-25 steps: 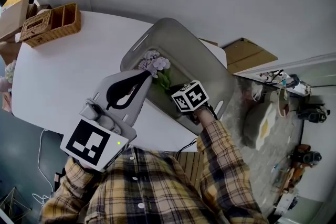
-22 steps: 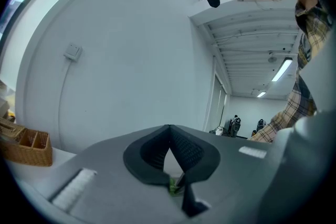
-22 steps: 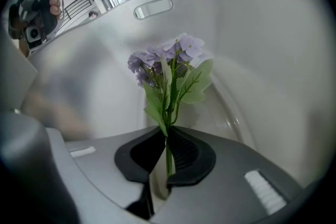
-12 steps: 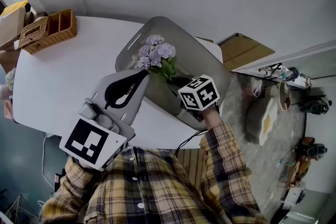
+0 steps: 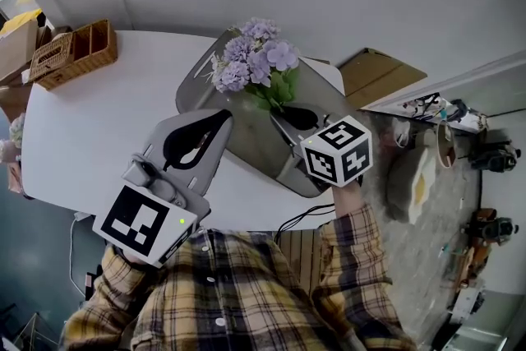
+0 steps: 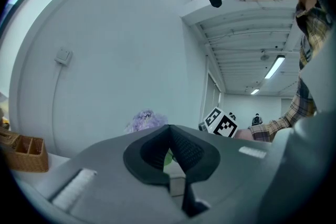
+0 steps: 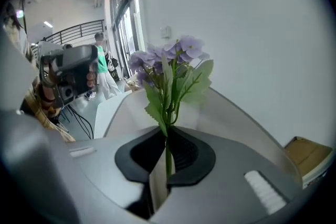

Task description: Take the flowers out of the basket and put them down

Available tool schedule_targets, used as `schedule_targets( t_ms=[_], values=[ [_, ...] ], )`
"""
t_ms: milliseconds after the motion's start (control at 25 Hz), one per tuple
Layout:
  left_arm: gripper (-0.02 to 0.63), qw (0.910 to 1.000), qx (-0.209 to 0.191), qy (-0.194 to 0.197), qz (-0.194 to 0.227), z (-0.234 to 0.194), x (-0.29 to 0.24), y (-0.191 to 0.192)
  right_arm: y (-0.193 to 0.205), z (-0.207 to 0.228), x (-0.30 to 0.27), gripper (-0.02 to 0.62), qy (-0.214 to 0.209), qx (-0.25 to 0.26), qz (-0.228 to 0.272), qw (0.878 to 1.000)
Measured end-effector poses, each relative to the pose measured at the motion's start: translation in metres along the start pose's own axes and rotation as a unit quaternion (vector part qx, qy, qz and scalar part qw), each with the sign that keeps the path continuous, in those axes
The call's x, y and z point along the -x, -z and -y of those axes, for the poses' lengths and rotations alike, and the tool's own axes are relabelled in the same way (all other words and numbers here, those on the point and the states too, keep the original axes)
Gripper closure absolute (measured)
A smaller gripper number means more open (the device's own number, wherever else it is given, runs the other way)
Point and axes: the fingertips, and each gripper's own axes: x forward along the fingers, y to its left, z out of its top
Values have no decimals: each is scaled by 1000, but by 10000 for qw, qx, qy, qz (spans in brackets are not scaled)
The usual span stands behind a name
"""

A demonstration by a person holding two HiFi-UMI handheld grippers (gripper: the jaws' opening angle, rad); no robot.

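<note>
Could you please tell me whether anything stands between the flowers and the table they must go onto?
The flowers, held by the right hand-held gripper, hang above the grey basket. Toward the bare white table, only the basket's near rim and the left hand-held gripper by it lie in the path.

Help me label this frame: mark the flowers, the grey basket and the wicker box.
flowers (image 5: 256,57), head view, purple blooms.
grey basket (image 5: 251,145), head view, bare near wall.
wicker box (image 5: 82,66), head view, front wall.
</note>
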Motion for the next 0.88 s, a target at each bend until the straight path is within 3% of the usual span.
schedule_targets(
  t_ms=[440,880],
  values=[
    [597,10000,-64,29,3,12,4,-2,-58,-42,67,568,28,200,1218,9923],
    [597,9999,-82,-58,4,27,11,0,-69,-81,104,568,-46,292,1752,9841]
  ],
)
